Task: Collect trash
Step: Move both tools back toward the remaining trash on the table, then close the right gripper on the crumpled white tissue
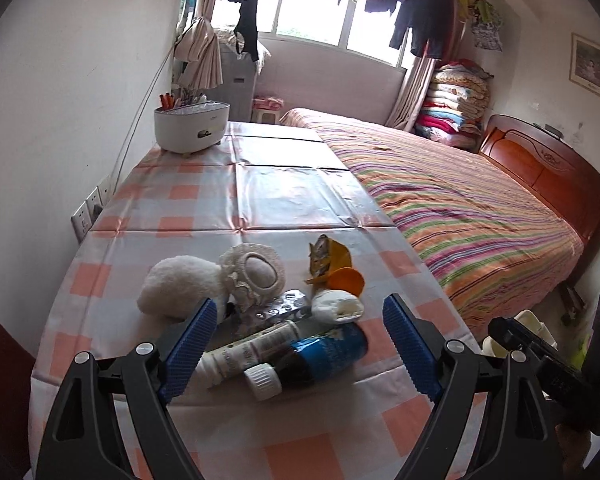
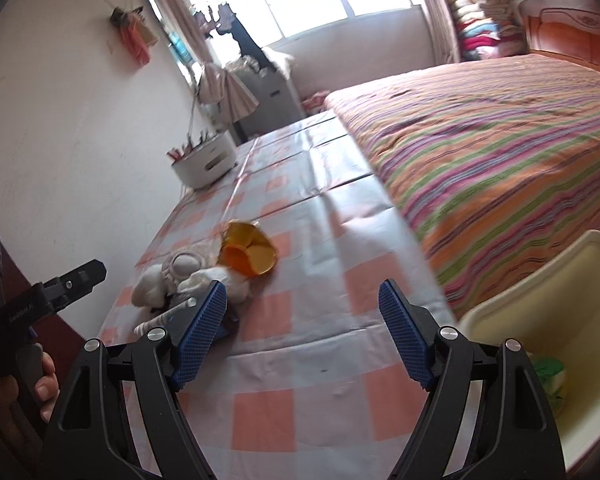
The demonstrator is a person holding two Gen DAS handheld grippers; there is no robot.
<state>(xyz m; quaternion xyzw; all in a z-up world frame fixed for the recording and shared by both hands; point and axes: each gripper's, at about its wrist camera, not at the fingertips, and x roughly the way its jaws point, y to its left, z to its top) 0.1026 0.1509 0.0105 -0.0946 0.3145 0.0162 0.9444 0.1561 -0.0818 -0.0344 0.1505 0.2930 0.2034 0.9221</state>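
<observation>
A pile of trash lies on the checked tablecloth (image 1: 260,200): a dark bottle with a blue label (image 1: 320,354), a white tube (image 1: 252,350), a blister pack (image 1: 284,306), a crumpled tissue (image 1: 338,306), an orange cup (image 1: 350,280), a yellow wrapper (image 1: 326,258) and white knitted things (image 1: 216,280). My left gripper (image 1: 300,334) is open, its fingers either side of the bottle and tube. My right gripper (image 2: 302,316) is open and empty above the tablecloth, right of the pile (image 2: 204,280). The orange cup (image 2: 248,254) shows there too.
A cream bin (image 2: 540,320) with green trash inside stands at the table's right edge, also seen low right in the left wrist view (image 1: 532,320). A white utensil holder (image 1: 192,126) stands at the table's far left. A striped bed (image 1: 460,208) runs along the right.
</observation>
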